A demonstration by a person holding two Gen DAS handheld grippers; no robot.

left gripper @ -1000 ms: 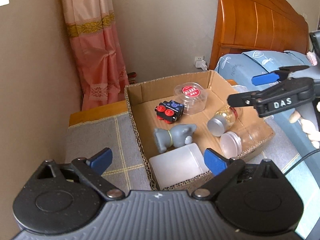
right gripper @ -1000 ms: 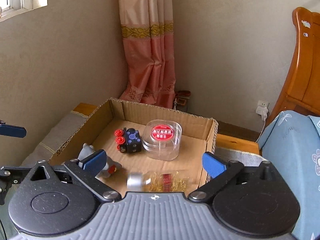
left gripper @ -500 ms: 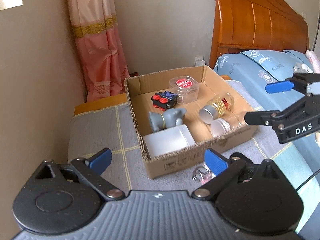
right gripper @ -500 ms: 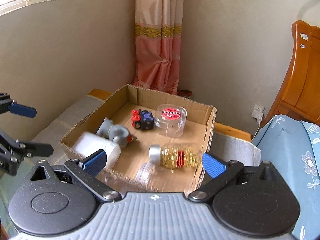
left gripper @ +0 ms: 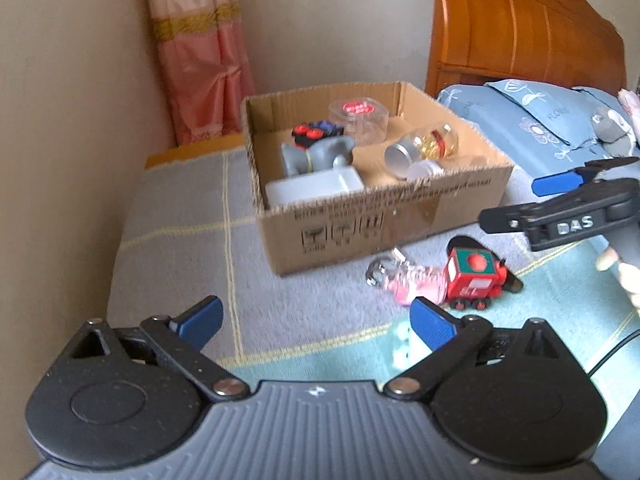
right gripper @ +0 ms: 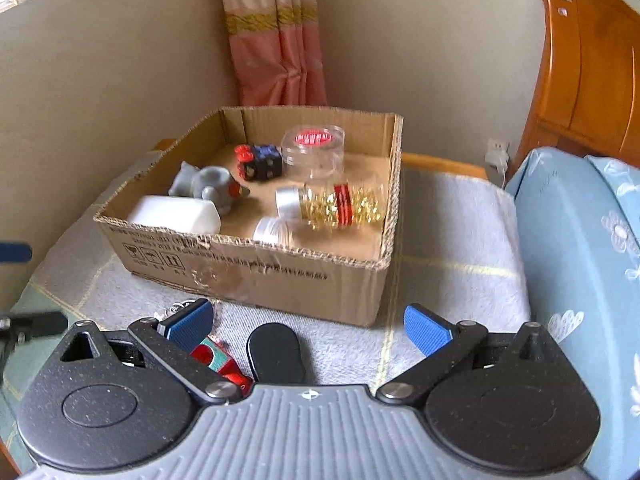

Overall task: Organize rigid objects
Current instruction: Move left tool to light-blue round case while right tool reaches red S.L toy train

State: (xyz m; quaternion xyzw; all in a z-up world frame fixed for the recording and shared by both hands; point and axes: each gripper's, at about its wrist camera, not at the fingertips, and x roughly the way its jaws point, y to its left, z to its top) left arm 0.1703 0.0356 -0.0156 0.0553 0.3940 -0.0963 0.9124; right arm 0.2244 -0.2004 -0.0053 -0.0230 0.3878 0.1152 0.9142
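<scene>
An open cardboard box (left gripper: 380, 220) (right gripper: 280, 276) stands on the bed. It holds a clear tub with a red lid (left gripper: 358, 118), a black toy with red wheels (left gripper: 316, 132), a grey figure (left gripper: 316, 156), a white case (left gripper: 316, 186), a jar of gold beads (right gripper: 340, 206) and a frosted-lid jar (right gripper: 272, 230). In front of the box lie a red toy train (left gripper: 474, 276) (right gripper: 216, 360), a pink keychain (left gripper: 408, 280) and a black oval piece (right gripper: 274, 354). My left gripper (left gripper: 316, 316) is open and empty, short of the box. My right gripper (right gripper: 308, 320) (left gripper: 516, 200) is open above the train.
A wooden headboard (left gripper: 520, 28) and blue floral bedding (left gripper: 540, 120) fill the right side. A pink curtain (left gripper: 200, 48) hangs in the corner behind the box, with a wall socket (right gripper: 496, 152) beside it. The person's fingers (left gripper: 624, 276) hold the right gripper's handle.
Both grippers have drawn back from above the box toward the near side of the bed. The train, keychain and black piece in front of the box have come into view.
</scene>
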